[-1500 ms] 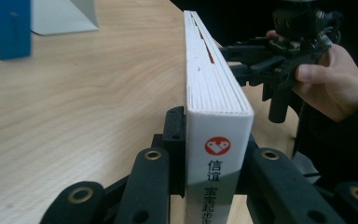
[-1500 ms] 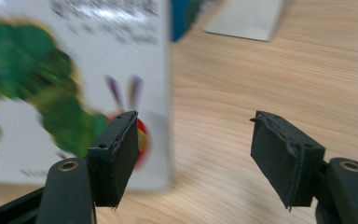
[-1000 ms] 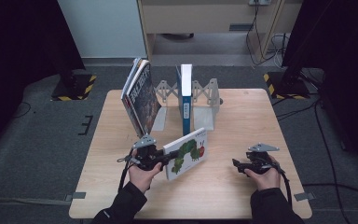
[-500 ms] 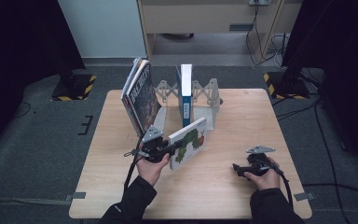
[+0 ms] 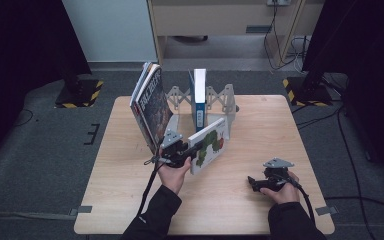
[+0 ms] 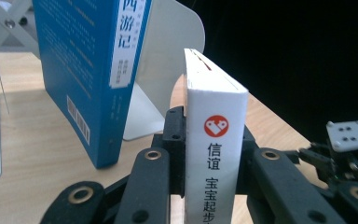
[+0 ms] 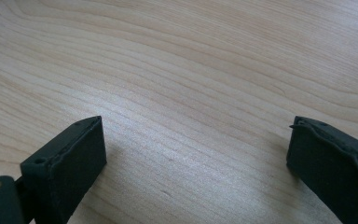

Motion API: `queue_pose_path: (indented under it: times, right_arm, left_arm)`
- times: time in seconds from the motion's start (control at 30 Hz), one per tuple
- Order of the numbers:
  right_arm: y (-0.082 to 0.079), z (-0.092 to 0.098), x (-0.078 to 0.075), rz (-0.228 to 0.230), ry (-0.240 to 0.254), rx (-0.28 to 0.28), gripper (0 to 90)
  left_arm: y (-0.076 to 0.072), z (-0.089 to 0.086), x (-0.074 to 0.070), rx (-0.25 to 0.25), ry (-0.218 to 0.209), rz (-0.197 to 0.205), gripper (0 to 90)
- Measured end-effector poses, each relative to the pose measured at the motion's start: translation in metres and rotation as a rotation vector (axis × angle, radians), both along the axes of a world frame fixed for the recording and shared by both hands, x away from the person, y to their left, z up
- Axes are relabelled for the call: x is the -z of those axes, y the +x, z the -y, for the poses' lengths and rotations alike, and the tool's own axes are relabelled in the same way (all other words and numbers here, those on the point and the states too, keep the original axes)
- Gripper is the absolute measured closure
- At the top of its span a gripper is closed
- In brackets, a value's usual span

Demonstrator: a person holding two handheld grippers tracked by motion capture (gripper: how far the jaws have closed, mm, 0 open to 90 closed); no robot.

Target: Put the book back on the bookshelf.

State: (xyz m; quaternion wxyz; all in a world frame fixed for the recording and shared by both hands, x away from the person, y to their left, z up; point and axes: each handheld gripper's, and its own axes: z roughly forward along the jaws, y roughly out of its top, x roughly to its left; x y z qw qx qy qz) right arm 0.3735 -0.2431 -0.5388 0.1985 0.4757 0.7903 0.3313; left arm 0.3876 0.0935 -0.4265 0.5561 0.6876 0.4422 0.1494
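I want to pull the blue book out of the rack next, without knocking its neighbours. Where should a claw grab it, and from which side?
Grip the blue book by its near spine edge, approaching from the person's side of the table. It stands upright with open space either side, so jaws can straddle its thin width, as the left claw holds the caterpillar book. The open right claw looks free to do it.

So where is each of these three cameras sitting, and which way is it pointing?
High view: above the person's side, looking forward and down on the table; forearms, left gripper and right gripper show.
Left gripper view: on the left gripper, looking along its jaws, shut on the white book, toward the blue book.
Right gripper view: on the right gripper, looking down at bare tabletop between open jaws.
Shared: high and left views both show the white book.
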Motion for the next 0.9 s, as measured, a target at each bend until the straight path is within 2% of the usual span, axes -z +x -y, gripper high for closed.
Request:
queue_pose_path:
  times: [0.1, 0.2, 0.47, 0.9]
  right_arm:
    - [0.0, 0.0, 0.0, -0.001, 0.001, -0.001, 4.6]
    - [0.0, 0.0, 0.0, -0.001, 0.001, -0.002, 4.6]
    - [0.0, 0.0, 0.0, -0.003, 0.004, -0.004, 4.3]
    - [0.0, -0.001, 0.0, -0.007, 0.004, 0.001, 3.6]
  left_arm:
    - [0.005, 0.006, -0.002, -0.021, 0.014, 0.021, 74.5]
    - [0.01, 0.011, -0.003, -0.039, 0.007, 0.033, 74.5]
    - [0.023, 0.025, 0.001, -0.066, 0.01, 0.043, 74.5]
    - [0.037, 0.046, 0.003, -0.116, 0.067, 0.095, 74.5]
